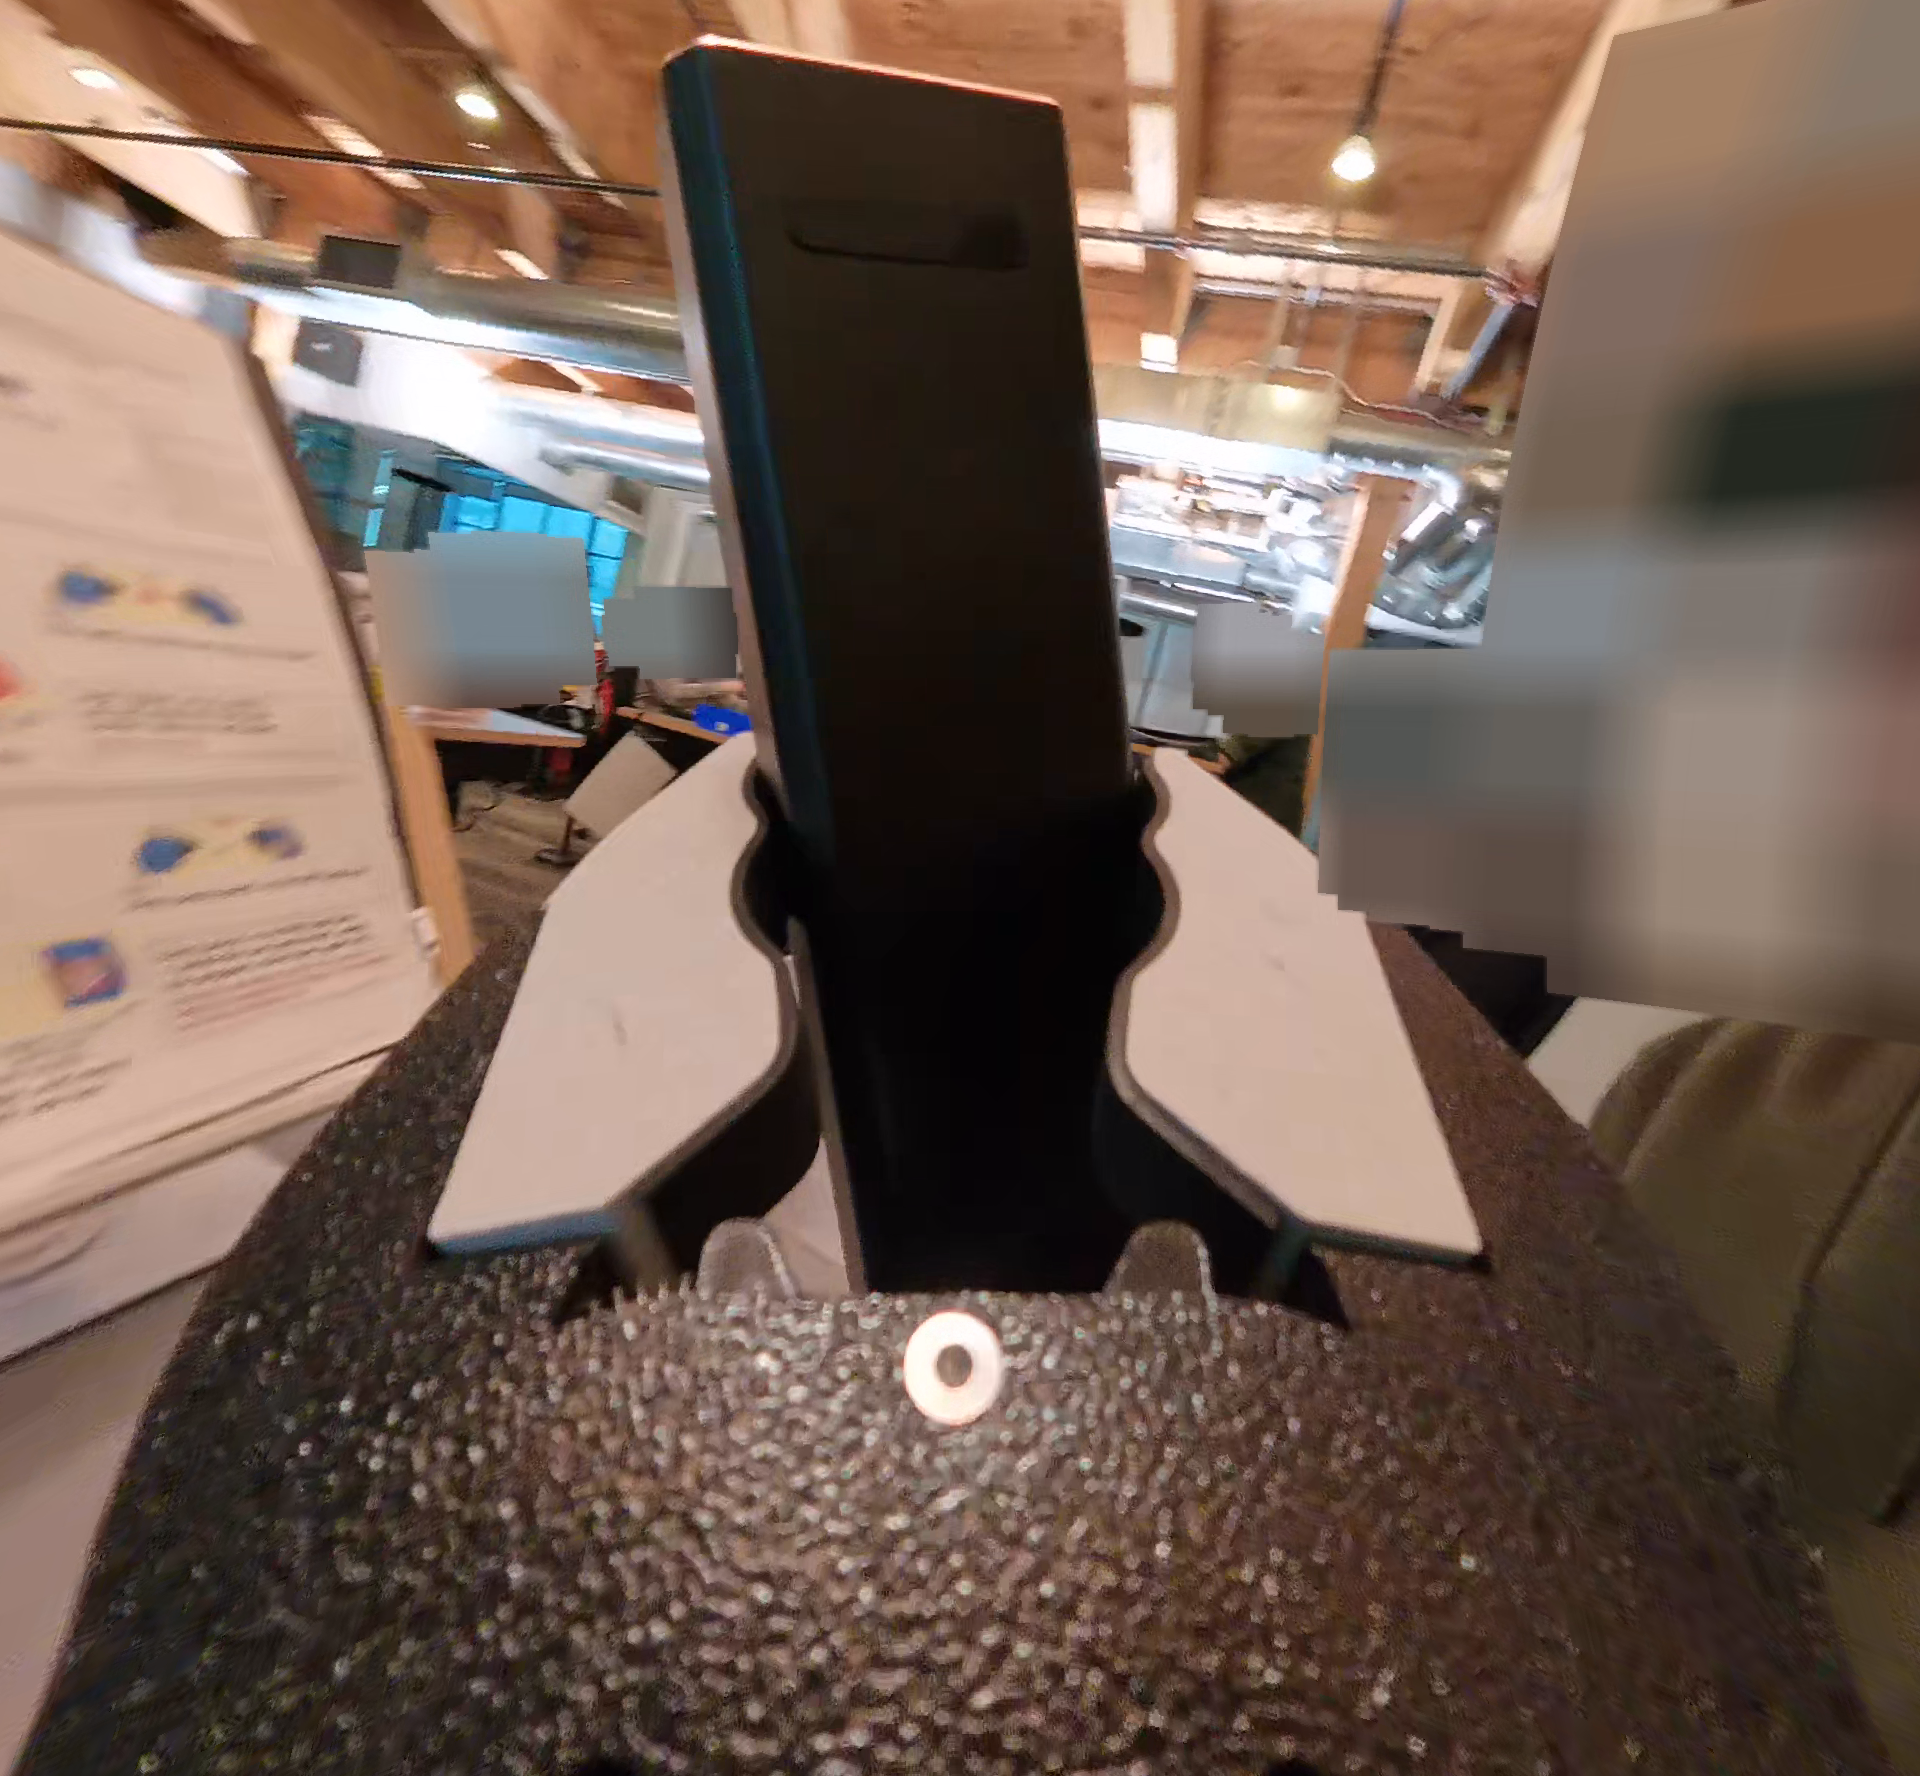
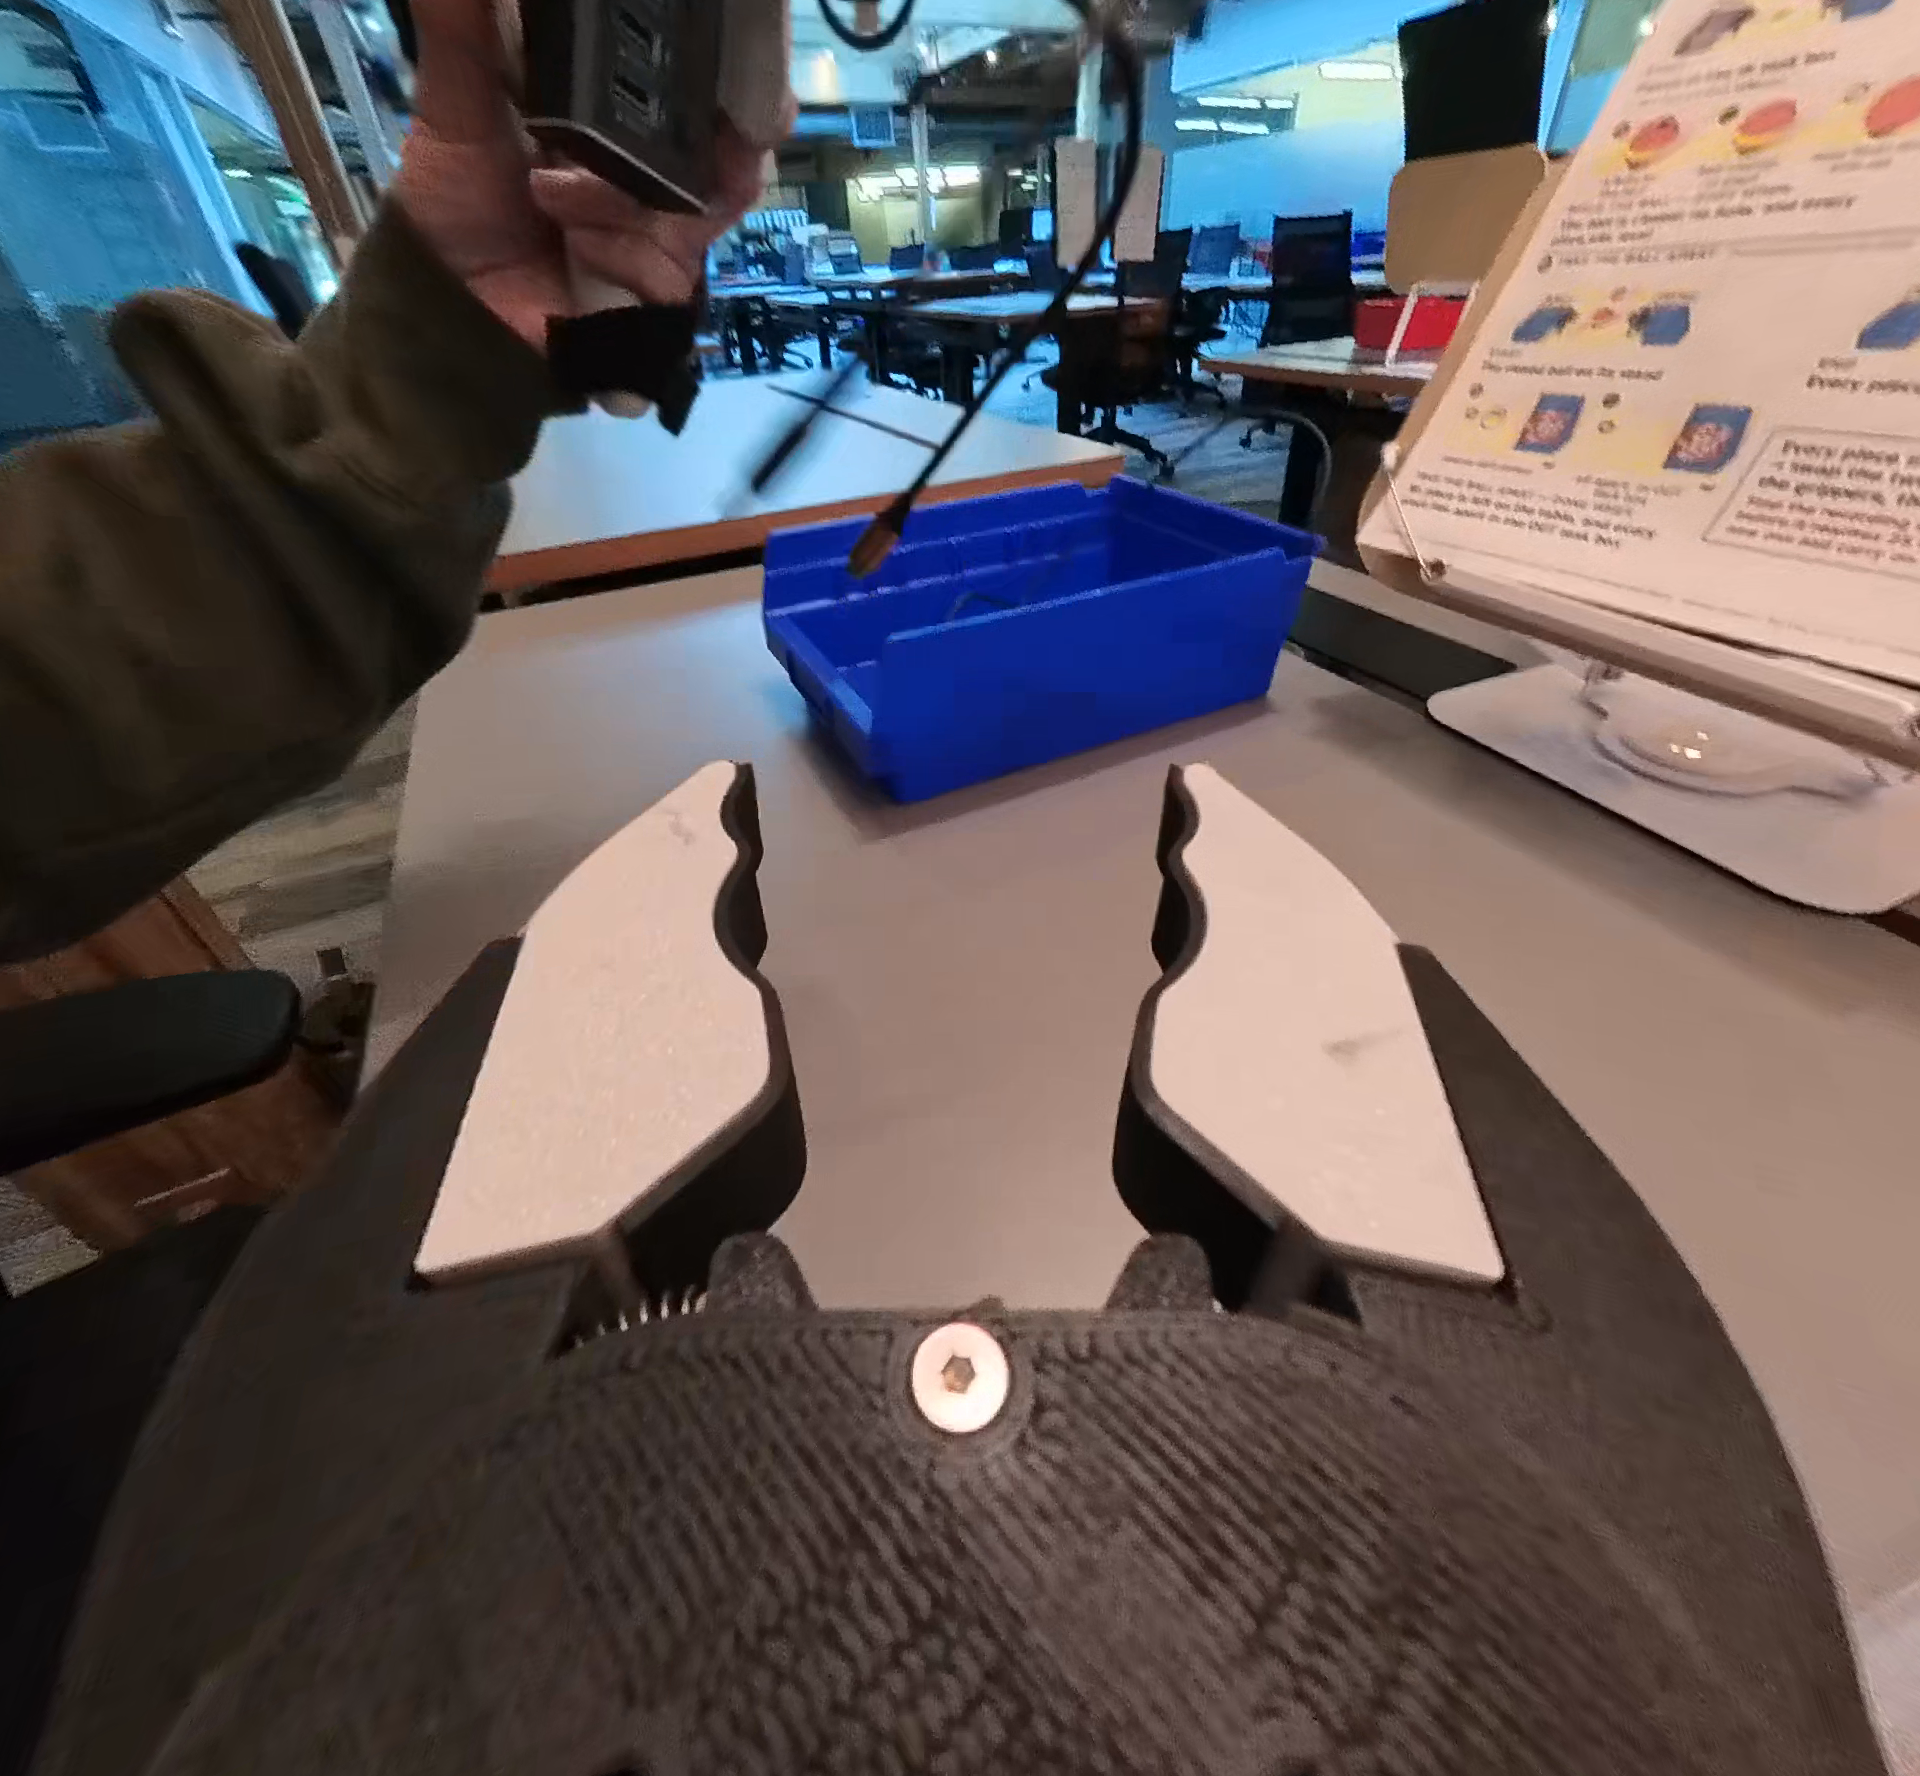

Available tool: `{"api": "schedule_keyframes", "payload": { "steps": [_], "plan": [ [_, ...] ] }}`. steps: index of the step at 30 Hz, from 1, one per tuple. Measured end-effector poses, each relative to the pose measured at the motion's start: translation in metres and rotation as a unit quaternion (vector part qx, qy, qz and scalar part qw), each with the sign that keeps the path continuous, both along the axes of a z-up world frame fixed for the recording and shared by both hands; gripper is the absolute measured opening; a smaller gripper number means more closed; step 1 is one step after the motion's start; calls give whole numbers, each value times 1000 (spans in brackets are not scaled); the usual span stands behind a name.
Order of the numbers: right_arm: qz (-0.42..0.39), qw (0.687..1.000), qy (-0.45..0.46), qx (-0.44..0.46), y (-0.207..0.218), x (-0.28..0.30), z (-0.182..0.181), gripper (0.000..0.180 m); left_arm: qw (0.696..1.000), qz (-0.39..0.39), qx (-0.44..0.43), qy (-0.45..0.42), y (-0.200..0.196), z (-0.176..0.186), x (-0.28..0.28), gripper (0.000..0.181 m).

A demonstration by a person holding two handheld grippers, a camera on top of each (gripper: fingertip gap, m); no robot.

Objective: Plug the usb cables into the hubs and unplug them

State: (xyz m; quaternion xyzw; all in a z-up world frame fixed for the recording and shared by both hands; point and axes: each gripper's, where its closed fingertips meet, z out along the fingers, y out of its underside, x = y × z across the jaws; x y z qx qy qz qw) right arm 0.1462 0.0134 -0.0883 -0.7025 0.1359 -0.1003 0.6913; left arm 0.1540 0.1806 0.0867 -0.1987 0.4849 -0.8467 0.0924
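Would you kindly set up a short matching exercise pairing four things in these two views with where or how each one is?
Things:
1. left tool
2. right tool
3. blue bin
4. black cable

States:
A. standing on the grey table
B. hanging in the air, its plug end above the bin
C. open, holding nothing
D. shut on the black hub, pointing up at the ceiling

Pairs: 1-D, 2-C, 3-A, 4-B

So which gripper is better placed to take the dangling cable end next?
Right. The right gripper is open and empty above the table, and the cable plug dangles ahead of it over the blue bin. The left gripper is shut on the hub.
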Motion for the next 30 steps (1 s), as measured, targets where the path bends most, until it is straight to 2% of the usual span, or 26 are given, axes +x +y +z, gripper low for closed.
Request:
{"api": "schedule_keyframes", "payload": {
  "steps": [2,4,7,10,15,20,21,25,30],
  "plan": [
    [7,1000,-11,19,-3,-6,15,74,999,-29,12,-17,-23,8,-7,63],
    [-6,999,-28,31,-12,-7,31,73,998,-52,32,-31,-46,-1,-12,63],
    [-73,993,-73,54,-36,1,58,72,995,-78,59,-28,-75,-40,-10,63],
    [-121,984,-116,61,-57,8,73,67,992,-103,75,11,-101,-92,-4,63],
    [-19,996,-47,67,-40,-1,52,87,978,-152,140,29,-150,-153,-12,63],
    [68,992,-42,98,-27,-16,43,90,944,-240,228,-4,-197,-181,-44,63],
    [94,990,-50,90,-24,-24,41,90,935,-253,249,-9,-204,-187,-50,63],
    [109,984,-142,-3,-27,-36,29,74,906,-291,305,-24,-218,-203,-64,63],
    [160,973,-168,-13,-26,-52,25,70,880,-309,359,-43,-227,-217,-74,63]
  ]
}}
